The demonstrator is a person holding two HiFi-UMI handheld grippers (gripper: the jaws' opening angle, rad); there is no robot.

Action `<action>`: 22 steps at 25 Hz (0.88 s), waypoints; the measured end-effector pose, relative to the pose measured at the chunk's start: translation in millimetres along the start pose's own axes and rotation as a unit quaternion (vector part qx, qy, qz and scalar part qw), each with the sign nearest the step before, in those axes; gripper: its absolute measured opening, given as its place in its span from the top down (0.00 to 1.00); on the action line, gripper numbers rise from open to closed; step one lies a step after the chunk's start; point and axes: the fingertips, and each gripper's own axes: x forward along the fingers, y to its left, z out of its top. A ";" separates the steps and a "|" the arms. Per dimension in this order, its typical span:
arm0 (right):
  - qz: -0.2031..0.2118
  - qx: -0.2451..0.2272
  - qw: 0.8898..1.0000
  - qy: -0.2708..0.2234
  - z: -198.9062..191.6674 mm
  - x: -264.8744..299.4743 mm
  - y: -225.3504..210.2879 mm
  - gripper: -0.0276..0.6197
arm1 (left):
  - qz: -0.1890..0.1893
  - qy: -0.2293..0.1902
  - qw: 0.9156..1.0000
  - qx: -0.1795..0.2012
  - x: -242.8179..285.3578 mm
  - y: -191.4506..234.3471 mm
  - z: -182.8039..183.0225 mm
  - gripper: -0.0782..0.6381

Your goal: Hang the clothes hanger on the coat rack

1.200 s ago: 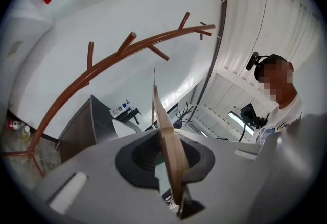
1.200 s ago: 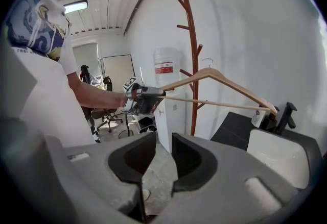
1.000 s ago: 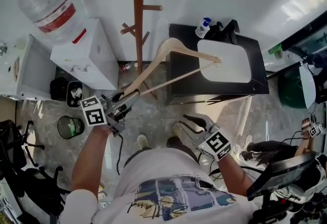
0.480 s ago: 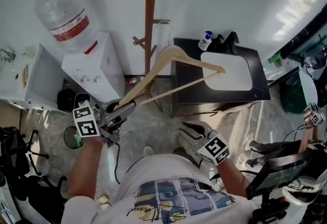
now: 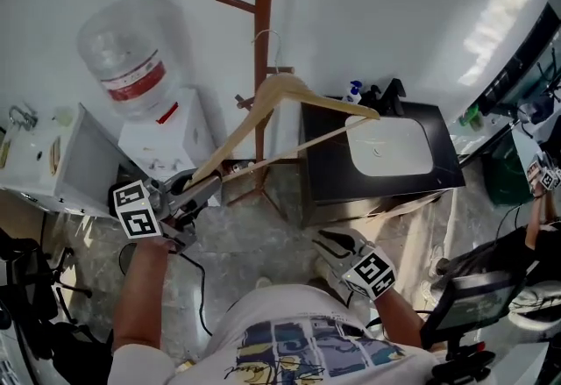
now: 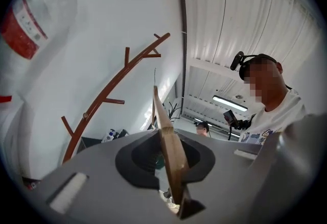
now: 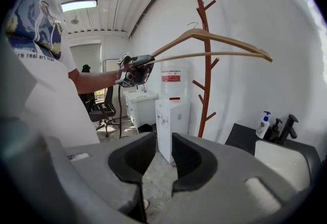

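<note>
A pale wooden hanger (image 5: 289,94) with a thin wire hook (image 5: 270,46) is held up in the air, tilted. My left gripper (image 5: 188,190) is shut on its lower left end. In the left gripper view the hanger arm (image 6: 166,136) runs edge-on between the pads. The brown coat rack (image 5: 263,6) stands against the white wall, and the hook is close beside its pole near the pegs. My right gripper (image 5: 337,245) hangs low in front of the person, jaws a narrow gap apart and empty (image 7: 162,159). From there the hanger (image 7: 214,39) shows in front of the rack (image 7: 207,65).
A white water dispenser (image 5: 162,133) with a big bottle (image 5: 127,50) stands left of the rack. Right of it is a black counter (image 5: 386,181) with a white basin and a soap bottle (image 5: 352,92). Office chairs and equipment crowd the floor at both sides.
My left gripper has lifted the hanger upward and toward the wall, bringing the hook up beside the rack's pole. The right gripper has stayed low, about where it was.
</note>
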 end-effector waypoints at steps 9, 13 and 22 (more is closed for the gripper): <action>-0.010 0.010 1.000 -0.005 2.5 4.1 -5.7 0.81 | -0.035 -0.001 0.998 0.056 24.4 -4.6 71.4 0.84; -0.014 0.008 1.000 -0.005 -2.5 0.6 -6.2 0.81 | -0.049 -0.014 0.997 0.064 33.8 -11.0 98.9 0.84; -0.015 0.006 1.000 -0.004 -3.4 2.1 -4.9 0.81 | -0.045 -0.038 0.996 0.064 40.9 3.6 139.9 0.84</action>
